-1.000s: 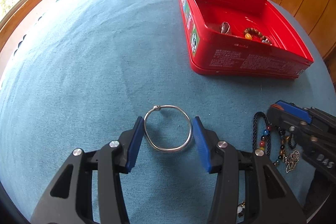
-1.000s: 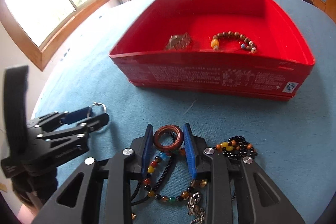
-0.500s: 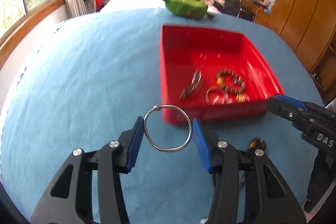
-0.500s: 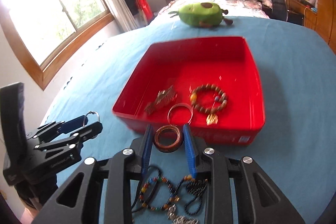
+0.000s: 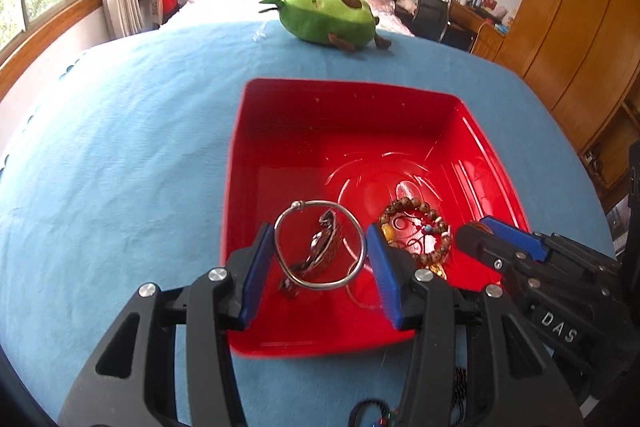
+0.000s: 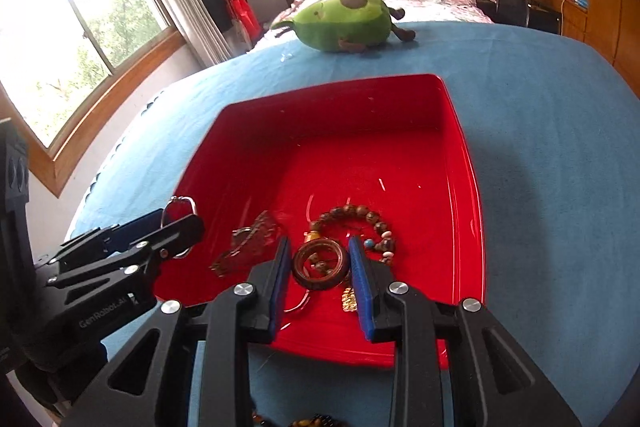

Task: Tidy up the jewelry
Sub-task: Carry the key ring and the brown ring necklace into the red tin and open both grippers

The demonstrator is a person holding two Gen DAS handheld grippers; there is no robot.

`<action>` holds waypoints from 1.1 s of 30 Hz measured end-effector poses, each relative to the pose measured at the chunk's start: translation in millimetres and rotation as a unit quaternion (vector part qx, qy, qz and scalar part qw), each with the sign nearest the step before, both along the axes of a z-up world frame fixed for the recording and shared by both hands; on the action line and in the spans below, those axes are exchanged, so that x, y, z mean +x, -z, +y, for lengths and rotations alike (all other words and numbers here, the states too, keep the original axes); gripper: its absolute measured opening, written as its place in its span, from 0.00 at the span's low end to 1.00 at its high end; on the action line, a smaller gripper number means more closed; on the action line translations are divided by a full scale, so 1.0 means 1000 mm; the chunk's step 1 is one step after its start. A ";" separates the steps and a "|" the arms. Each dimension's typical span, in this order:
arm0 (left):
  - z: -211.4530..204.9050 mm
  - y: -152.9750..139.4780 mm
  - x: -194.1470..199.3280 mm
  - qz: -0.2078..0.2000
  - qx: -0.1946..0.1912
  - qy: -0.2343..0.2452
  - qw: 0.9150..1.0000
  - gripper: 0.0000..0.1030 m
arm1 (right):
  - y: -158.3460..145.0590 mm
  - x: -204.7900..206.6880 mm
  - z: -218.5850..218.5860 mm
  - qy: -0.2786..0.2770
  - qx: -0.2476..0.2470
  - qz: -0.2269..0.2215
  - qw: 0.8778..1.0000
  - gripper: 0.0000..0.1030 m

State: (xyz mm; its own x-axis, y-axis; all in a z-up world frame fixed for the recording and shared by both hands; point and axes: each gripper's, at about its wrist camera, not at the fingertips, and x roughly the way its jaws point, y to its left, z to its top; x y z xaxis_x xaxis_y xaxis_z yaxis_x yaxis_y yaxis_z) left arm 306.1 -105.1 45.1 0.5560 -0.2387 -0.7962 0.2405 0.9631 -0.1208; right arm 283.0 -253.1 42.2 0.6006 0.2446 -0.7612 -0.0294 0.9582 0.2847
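A red box (image 5: 280, 95) (image 6: 460, 131) lies on the blue cloth (image 5: 120, 147). My left gripper (image 5: 320, 247) is shut on a thin silver bangle (image 5: 360, 259), held above the box's near left part. My right gripper (image 6: 320, 263) is shut on a brown ring bangle (image 6: 298, 269), held over the box's near edge. In the box lie a brown bead bracelet (image 5: 436, 219) (image 6: 360, 211) and a metal hair clip (image 5: 320, 247) (image 6: 248, 247). Each gripper shows in the other's view: the right gripper (image 5: 496, 235) and the left gripper (image 6: 176, 223).
A green avocado plush (image 5: 328, 19) (image 6: 344, 23) sits beyond the box. Beaded necklaces (image 5: 380, 415) (image 6: 312, 421) lie on the cloth under my grippers at the bottom edge. A bed, window, chair and wooden wardrobes stand around the table.
Both grippers rose off the cloth and moved forward over the red box, carrying the silver bangle and the brown ring. The beaded necklaces stayed behind on the cloth.
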 end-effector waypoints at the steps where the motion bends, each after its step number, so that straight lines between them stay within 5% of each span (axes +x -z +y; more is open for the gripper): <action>1: -0.003 0.004 0.005 0.003 0.003 0.002 1.000 0.45 | 0.002 0.002 -0.001 0.002 -0.002 0.002 1.000 0.28; 20: -0.020 0.035 0.049 0.034 0.032 0.000 0.999 0.46 | 0.027 0.040 -0.007 0.008 -0.021 0.029 0.999 0.28; 24: -0.018 0.034 0.045 0.025 0.037 -0.002 0.999 0.69 | 0.025 0.037 -0.006 0.010 -0.023 0.020 0.999 0.31; 33: -0.008 0.014 0.025 0.000 0.016 -0.012 1.000 0.70 | 0.003 0.019 -0.017 0.020 -0.002 -0.007 1.000 0.31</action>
State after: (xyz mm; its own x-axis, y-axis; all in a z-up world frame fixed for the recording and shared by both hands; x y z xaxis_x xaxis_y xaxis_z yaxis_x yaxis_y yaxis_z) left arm 331.3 -113.2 30.7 0.5605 -0.1998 -0.8037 0.2178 0.9719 -0.0898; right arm 302.3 -270.6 39.4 0.6202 0.2174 -0.7537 0.0049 0.9597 0.2809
